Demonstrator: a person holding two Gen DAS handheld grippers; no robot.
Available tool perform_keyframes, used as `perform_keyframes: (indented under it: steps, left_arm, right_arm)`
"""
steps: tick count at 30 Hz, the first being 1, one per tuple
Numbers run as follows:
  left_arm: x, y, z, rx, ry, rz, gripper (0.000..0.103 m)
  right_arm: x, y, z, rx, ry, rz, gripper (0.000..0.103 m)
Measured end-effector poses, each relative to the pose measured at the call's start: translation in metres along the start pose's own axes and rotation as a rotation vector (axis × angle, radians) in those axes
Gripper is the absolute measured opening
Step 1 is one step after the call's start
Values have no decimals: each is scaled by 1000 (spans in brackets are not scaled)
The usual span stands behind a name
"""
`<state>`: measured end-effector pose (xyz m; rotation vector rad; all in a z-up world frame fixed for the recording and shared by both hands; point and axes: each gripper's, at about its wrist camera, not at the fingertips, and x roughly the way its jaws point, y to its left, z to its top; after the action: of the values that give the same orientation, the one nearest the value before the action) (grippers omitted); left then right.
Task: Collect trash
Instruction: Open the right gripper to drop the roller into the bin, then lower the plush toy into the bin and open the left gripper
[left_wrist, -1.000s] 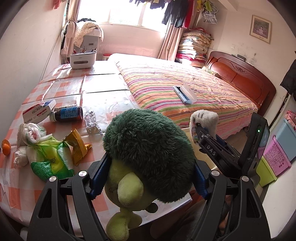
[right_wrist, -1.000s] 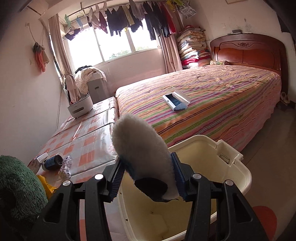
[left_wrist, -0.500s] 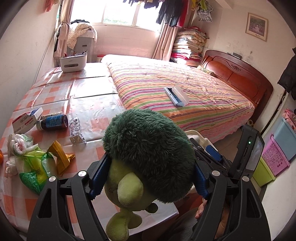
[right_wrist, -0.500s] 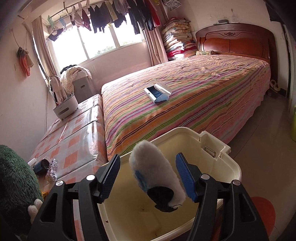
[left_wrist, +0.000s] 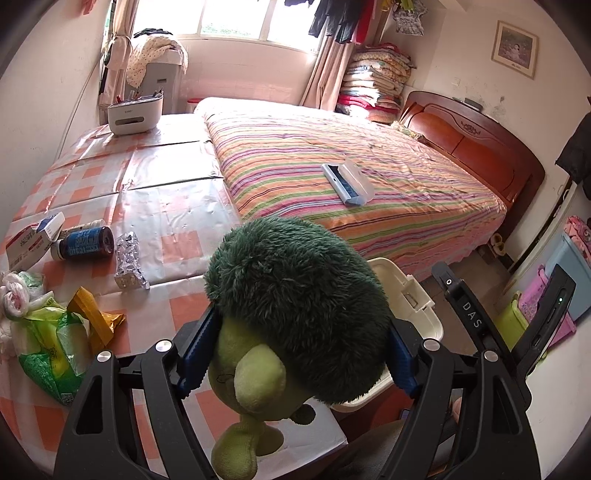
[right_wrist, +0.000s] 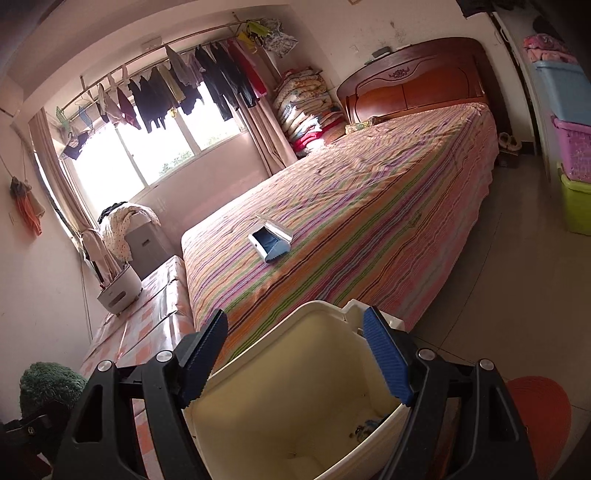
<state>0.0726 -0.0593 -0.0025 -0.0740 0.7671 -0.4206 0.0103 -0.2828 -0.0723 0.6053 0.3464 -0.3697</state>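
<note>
Trash sits at the tabletop (left_wrist: 177, 229) left edge: green plastic bag (left_wrist: 48, 343), yellow wrapper (left_wrist: 94, 321), blue bottle (left_wrist: 83, 242), foil blister pack (left_wrist: 127, 260). Left gripper (left_wrist: 295, 347) jaws clamp the green plush toy (left_wrist: 295, 306), carried toward the cream bin (left_wrist: 417, 299), likely for dumping. Right gripper (right_wrist: 295, 358) jaws have just been opening, now empty over the bin's mouth (right_wrist: 325, 308).

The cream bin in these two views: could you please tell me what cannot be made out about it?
- Left wrist view: most of the cream bin is hidden behind the green plush toy.
- Right wrist view: the bin's floor is cut off by the frame edge and gripper arms.
- The dark bits inside are too small to identify.
</note>
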Motion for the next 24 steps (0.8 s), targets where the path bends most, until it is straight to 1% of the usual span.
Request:
perform_keyframes:
  steps: [3, 7, 16, 21, 24]
  left_arm:
    - [12, -9, 1, 14, 14, -16, 76]
    - [28, -20, 2, 36, 35, -39, 76]
    - [66, -37, 5, 59, 92, -82, 76]
    - [75, -43, 7, 71, 105, -97, 76]
    - [79, -49, 8, 86, 116, -106, 78]
  right_arm:
    - [-8, -15, 8, 65, -52, -17, 74]
    - [-9, -26, 12, 118, -63, -13, 74]
    - [-24, -39, 19, 174, -148, -16, 74]
    - [-26, -49, 22, 221, -163, -19, 74]
    - [-27, -46, 22, 207, -161, -18, 74]
